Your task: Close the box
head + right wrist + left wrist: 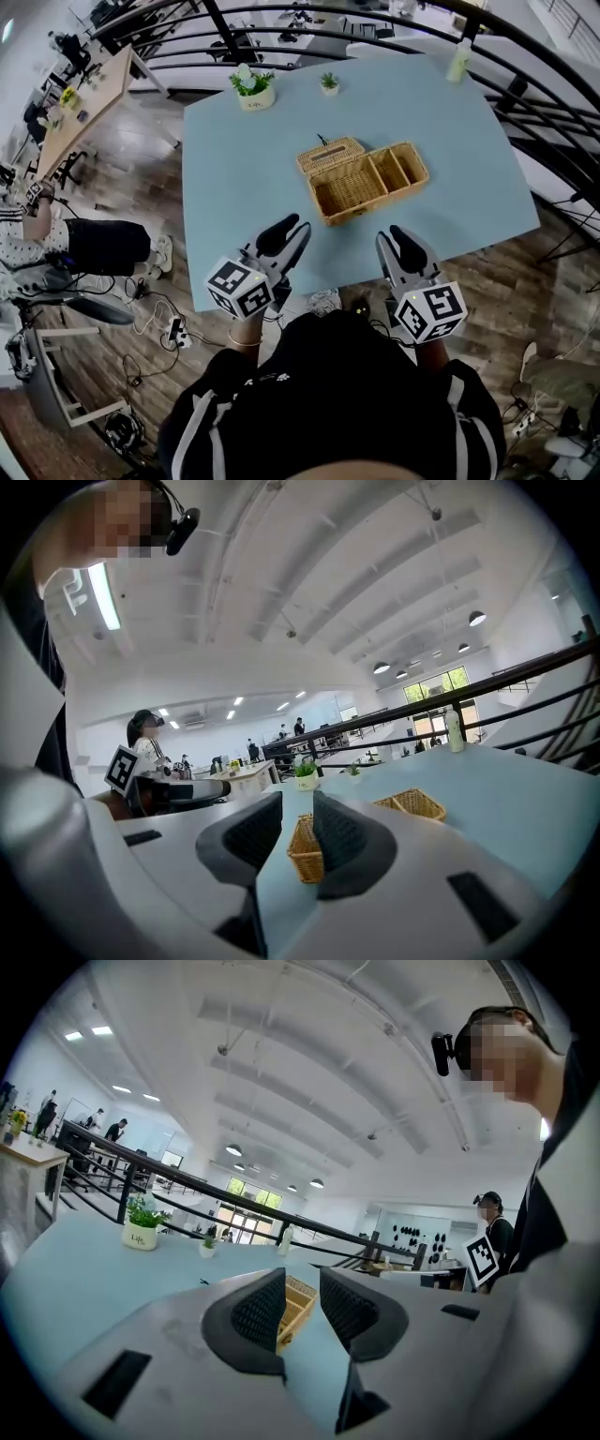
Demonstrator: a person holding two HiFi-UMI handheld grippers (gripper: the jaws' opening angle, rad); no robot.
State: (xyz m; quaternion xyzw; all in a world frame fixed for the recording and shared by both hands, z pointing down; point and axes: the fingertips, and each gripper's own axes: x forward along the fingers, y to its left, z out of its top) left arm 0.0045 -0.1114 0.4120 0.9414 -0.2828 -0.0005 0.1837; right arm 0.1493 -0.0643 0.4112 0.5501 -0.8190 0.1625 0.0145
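Both the left gripper [296, 228] and right gripper [395, 234] have fingers apart, empty; take the lid [330, 155] upper left of the box [370, 183], fold it slowly.

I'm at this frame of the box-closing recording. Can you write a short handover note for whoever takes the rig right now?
Left gripper: fingers apart, nothing held, at the near edge of the table.
Right gripper: the same, open and empty.
Wicker box: mid-table, beyond both grippers. Its lid lies folded back on the far side, and the compartments look empty.
Done: nothing yet; the lid is untouched.
Left: reach forward, swing the lid over the box and press it shut.
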